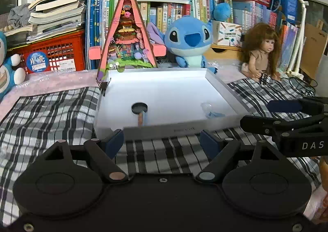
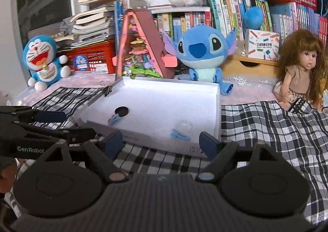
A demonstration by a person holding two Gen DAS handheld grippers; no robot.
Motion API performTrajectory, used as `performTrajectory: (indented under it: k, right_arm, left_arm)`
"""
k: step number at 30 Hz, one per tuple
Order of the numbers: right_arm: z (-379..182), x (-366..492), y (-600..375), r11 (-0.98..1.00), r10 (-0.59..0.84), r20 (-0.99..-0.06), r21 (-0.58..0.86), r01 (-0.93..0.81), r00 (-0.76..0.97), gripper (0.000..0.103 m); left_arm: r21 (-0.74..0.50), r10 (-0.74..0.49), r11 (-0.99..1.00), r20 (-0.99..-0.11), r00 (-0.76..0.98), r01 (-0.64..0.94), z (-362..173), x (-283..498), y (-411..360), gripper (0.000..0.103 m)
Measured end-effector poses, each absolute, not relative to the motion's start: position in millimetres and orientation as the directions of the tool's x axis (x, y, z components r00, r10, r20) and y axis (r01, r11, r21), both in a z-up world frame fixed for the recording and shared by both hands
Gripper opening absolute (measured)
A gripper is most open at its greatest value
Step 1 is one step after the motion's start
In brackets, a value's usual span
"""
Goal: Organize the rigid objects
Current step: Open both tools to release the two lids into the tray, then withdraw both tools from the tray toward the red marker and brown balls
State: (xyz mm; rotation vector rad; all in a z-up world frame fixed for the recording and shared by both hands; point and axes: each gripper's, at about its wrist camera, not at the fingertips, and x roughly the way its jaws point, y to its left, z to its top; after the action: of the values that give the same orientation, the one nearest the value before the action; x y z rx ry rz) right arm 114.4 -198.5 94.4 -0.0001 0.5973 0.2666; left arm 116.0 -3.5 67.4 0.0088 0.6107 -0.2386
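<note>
Crammed bookshelves [image 1: 164, 14] and plush toys line the back, and up front a black-and-white checked cloth [image 1: 51, 113] covers the surface. A shallow white tray [image 1: 223, 86] sits in the middle of that cloth. Inside, near its front edge, lies a black round mirror [image 1: 139, 108] with a pale handle, and toward the front right corner a small clear piece [image 1: 206, 106] beside a light blue clip [image 1: 214, 115]. A black binder clip [image 1: 103, 86] grips the tray's back left corner. The left gripper [image 1: 162, 142] hovers just short of the tray's front edge, fingers spread wide, nothing between them. The right gripper [image 2: 161, 142] sits alongside, fingers equally wide apart and empty.
</note>
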Motion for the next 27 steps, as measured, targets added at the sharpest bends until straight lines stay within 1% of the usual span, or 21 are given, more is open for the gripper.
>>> performTrajectory:
  k: [5,8,14,21,27]
  right_arm:
    - [93,93,-197,0.96,0.253,-0.533,0.038,-0.276,0.807,0.093]
    - [90,82,-195,0.957,0.254,-0.524,0.016,-0.289,0.813,0.093]
    - [83,65,-194,0.953,0.267,-0.515,0.017,-0.301,0.815,0.095]
    - [70,43,-190,0.952,0.254,-0.507,-0.018,-0.304,0.824,0.095]
    - [64,28,-189,0.948,0.247,-0.495,-0.057,-0.314,0.833,0.095]
  left_arm:
    - [-0.061,-0.227,0.97,-0.57,0.79,0.235,60,96,-3,0.081]
    - [-0.077,-0.235,0.969,-0.574,0.785,0.233,56,87,-1,0.082]
    - [-0.087,-0.238,0.969,-0.572,0.785,0.231,49,68,1,0.082]
    - [-0.087,-0.236,0.97,-0.565,0.79,0.228,40,48,0,0.084]
    - [-0.106,-0.238,0.97,-0.577,0.781,0.216,31,37,1,0.084]
